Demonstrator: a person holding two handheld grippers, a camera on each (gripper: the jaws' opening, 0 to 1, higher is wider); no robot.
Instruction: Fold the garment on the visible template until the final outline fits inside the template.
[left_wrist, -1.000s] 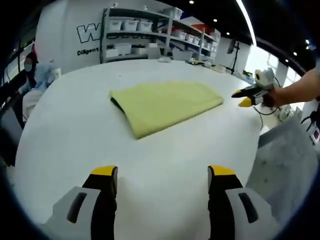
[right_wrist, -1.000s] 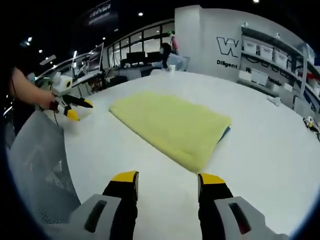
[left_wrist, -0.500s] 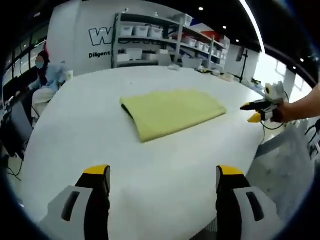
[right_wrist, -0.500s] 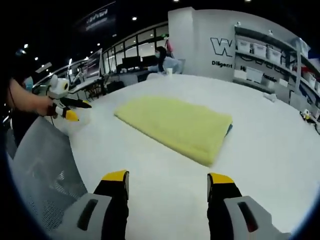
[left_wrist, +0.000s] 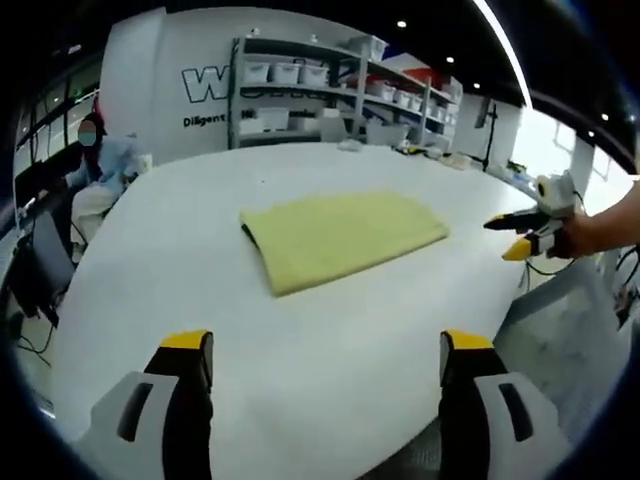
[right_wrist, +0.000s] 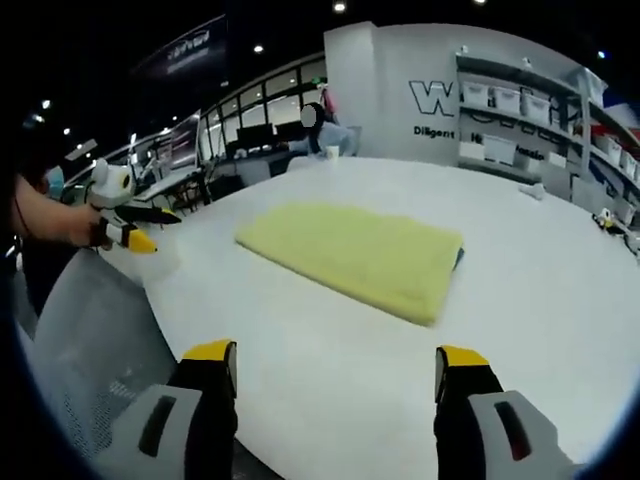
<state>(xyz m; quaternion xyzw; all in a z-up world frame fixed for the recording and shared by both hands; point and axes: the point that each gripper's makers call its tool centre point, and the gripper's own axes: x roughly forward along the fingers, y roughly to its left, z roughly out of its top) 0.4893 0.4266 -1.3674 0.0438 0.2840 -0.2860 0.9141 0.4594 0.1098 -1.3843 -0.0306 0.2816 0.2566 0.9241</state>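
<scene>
Claws pulled back wider, folded garment (left_wrist: 340, 236) on table (left_wrist: 160, 250)

Ahead of my left jaws, far wall (left_wrist: 160, 70): a big dark "W" (left_wrist: 203, 84), rest hidden behind the shelving; under it small print starting "Diligent" (left_wrist: 203, 120), then cut off. Beyond my right jaws the same wall (right_wrist: 400, 70) shows "W" (right_wrist: 428, 97) and "Diligent" (right_wrist: 433, 131). Dark overhead banner (right_wrist: 190, 45), lettering too small to read.
</scene>
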